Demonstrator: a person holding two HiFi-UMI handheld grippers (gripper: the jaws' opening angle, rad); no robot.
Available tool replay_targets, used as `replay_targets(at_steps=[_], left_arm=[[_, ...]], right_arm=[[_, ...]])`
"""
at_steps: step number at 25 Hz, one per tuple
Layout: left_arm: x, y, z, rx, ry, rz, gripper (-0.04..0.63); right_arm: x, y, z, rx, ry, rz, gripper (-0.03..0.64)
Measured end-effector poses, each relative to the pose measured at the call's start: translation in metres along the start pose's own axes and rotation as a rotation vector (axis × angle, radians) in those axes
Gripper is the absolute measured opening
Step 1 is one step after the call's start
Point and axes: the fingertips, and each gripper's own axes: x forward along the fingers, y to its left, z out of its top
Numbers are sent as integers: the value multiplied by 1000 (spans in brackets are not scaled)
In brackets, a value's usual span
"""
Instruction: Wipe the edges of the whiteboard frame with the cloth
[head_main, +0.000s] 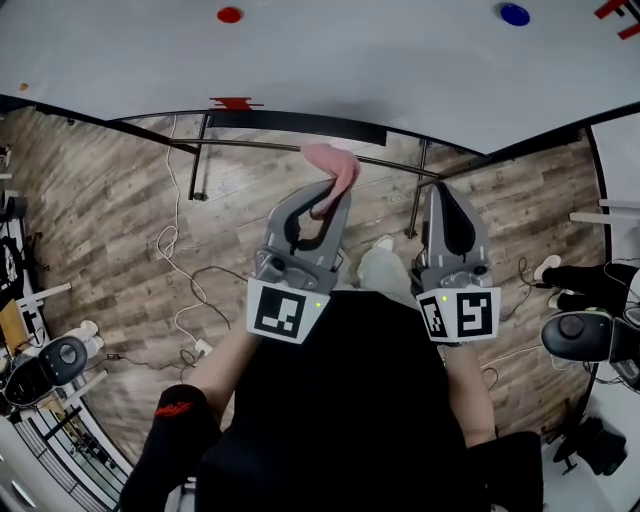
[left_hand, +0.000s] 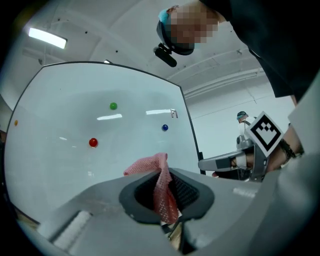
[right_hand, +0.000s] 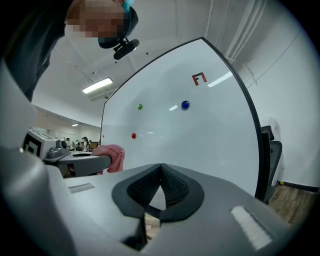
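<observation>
Bright, even indoor light fills all three views; a ceiling strip light glows at the upper left of the left gripper view and lays pale streaks of glare on the whiteboard; fisheye distortion bends the board's frame into curves and darkens the corners; the cloth shows a crisp weave; the far room looks slightly soft, perhaps out of focus; shadows on the floor are faint.
</observation>
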Motion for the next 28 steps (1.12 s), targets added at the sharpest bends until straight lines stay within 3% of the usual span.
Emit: replay_targets(at_steps=[13,20,28], left_arm=[[-36,28,-41,-32,39,-39,25],[-40,23,-44,-20,45,-58,25],[-33,20,-54,-24,65,-90,25]], right_arm=[[8,52,-55,15,65,-53,2],[15,84,-67,-34,113,39,2],[24,73,-62,-68,103,14,2]])
